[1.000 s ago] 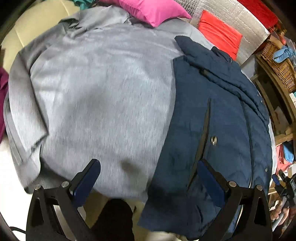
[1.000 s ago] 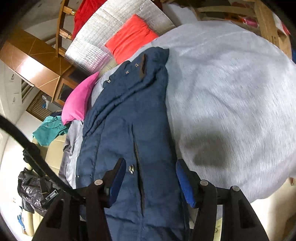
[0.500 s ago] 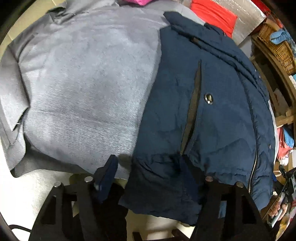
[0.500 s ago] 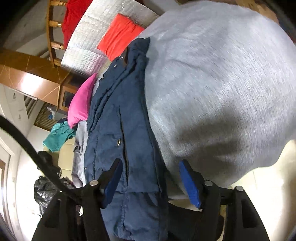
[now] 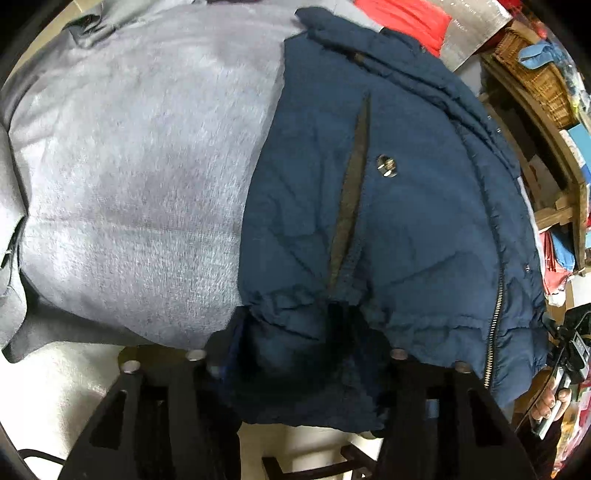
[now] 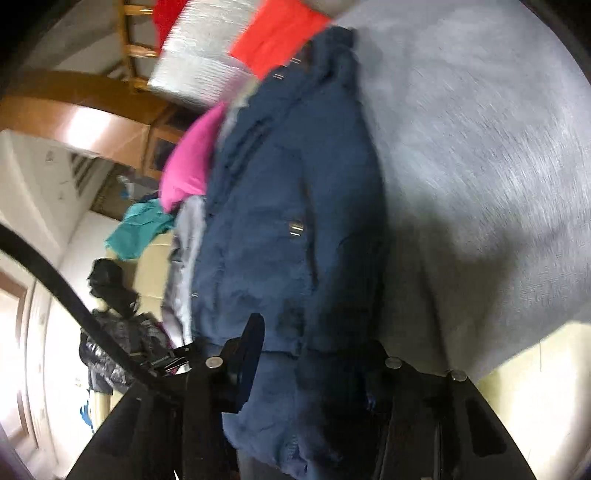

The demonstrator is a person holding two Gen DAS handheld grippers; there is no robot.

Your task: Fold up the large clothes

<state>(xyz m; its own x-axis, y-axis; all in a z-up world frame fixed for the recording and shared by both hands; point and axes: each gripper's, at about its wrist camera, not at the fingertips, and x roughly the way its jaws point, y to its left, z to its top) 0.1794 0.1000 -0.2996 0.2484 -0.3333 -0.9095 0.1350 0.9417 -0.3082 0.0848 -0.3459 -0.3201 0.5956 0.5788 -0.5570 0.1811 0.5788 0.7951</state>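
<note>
A navy padded jacket (image 5: 406, 206) lies on a grey garment (image 5: 140, 166) spread over the table. Its zip runs down its right edge and a slit pocket with a metal snap sits mid-front. My left gripper (image 5: 299, 354) stands at the jacket's near hem, its jaws around the bunched hem cloth, which hides the fingertips. In the right wrist view the jacket (image 6: 291, 229) fills the middle and the grey garment (image 6: 480, 155) the right. My right gripper (image 6: 314, 362) straddles the jacket's hem, with the cloth between its fingers; the view is blurred.
A red cloth (image 5: 402, 18) and silver foil sheet lie at the far end. A wicker basket (image 5: 532, 70) and wooden shelves stand at right. A pink cushion (image 6: 192, 162), teal cloth (image 6: 136, 229) and dark clothes pile (image 6: 110, 332) are to the left in the right wrist view.
Both grippers have moved down and forward onto the jacket's near hem. Their jaws were wide open over the cloth a second ago and have narrowed around the hem.
</note>
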